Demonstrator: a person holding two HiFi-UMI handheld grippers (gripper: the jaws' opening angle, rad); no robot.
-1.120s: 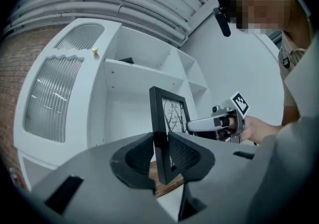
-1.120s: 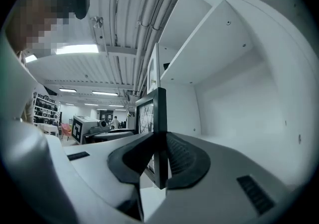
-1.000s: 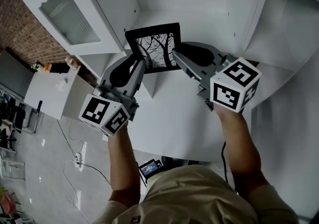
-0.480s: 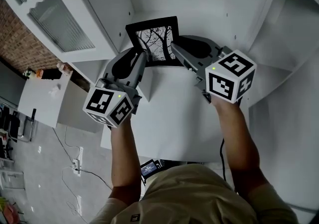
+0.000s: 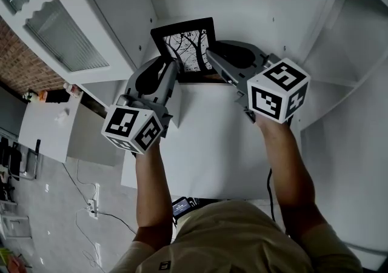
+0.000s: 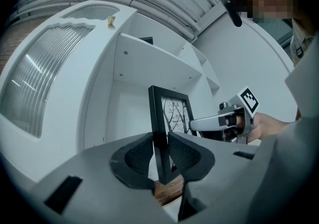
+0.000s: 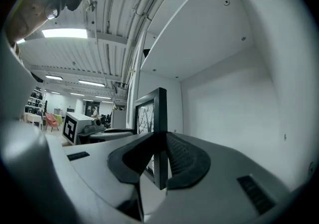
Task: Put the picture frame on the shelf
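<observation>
White shelf (image 5: 200, 138) spreads beneath both my tongs. My left tongs (image 5: 171, 70) are clamped on the left edge of the picture frame (image 5: 188, 44), and my right tongs (image 5: 212, 60) on its right edge. It stands upright between them, near the back wall. I cannot tell whether its bottom touches the shelf.
</observation>
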